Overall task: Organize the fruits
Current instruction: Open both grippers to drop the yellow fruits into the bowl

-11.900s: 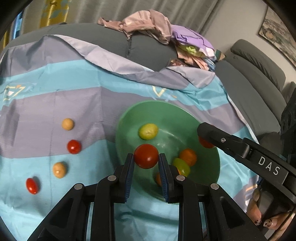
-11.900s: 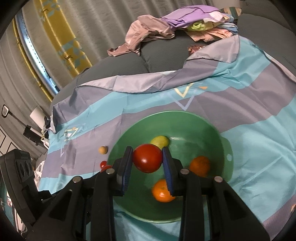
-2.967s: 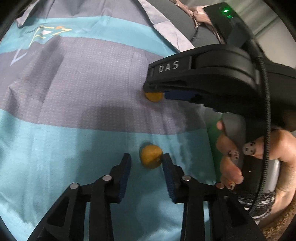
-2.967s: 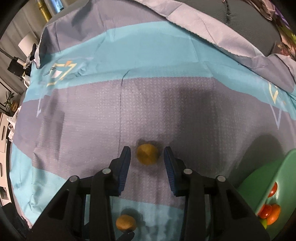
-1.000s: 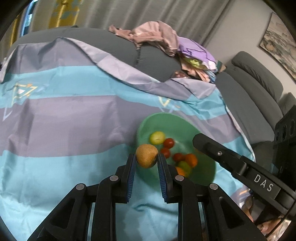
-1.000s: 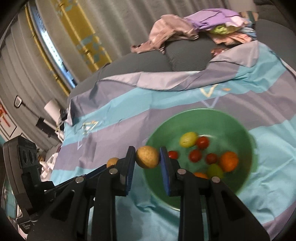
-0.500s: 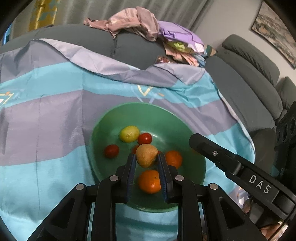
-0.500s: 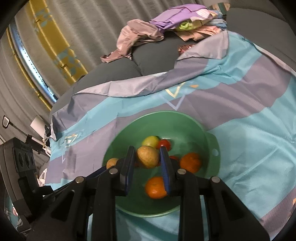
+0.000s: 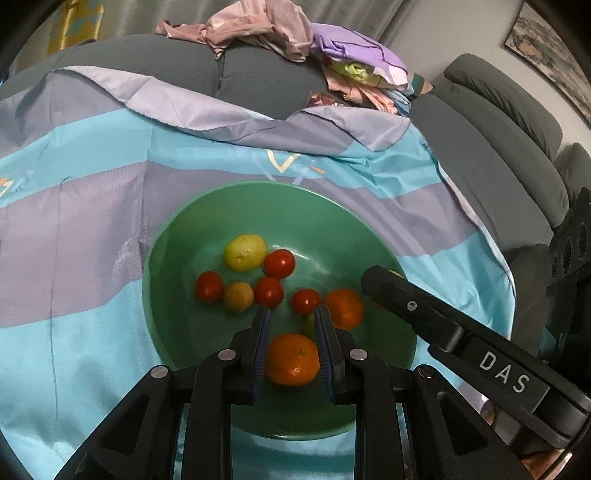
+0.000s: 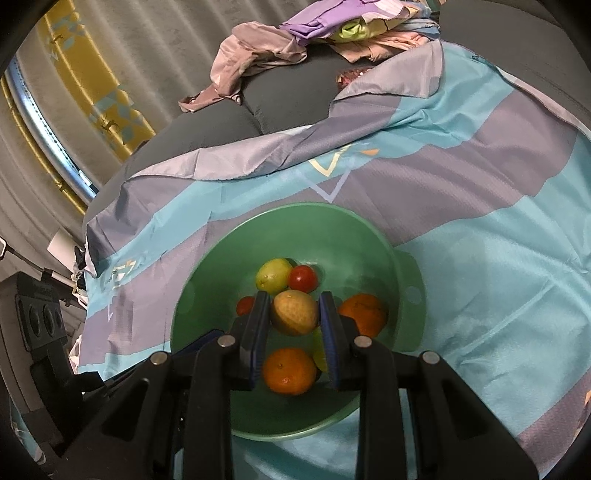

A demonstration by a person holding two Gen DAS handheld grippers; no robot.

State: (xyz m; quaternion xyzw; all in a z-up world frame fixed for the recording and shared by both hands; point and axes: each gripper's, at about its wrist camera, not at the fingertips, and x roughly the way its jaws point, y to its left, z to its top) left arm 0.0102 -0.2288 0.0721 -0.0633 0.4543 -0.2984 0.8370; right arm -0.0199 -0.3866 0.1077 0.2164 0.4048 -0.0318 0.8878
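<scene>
One tan fruit (image 9: 238,295) now lies in the green bowl (image 9: 177,236) beside the tomatoes, dropped a moment ago by the left gripper (image 9: 291,325), whose fingers are parted and empty above the bowl. The right gripper (image 10: 294,314), over the bowl too, still pinches the last tan fruit (image 10: 294,312); releasing it likely finishes the sorting.

1 bowl (image 9: 177,236), 4 tomatoes (image 9: 279,263), 2 oranges (image 9: 292,359), 2 tan fruits (image 9: 238,295)

A grey sofa (image 9: 509,147) stands under a striped blue and purple cloth (image 9: 92,221), with a heap of crumpled clothes (image 9: 295,33) on its back. Behind it hang grey curtains (image 10: 155,40) with a yellow patterned panel (image 10: 99,92), and a framed picture (image 9: 554,51) hangs on the pale wall.
</scene>
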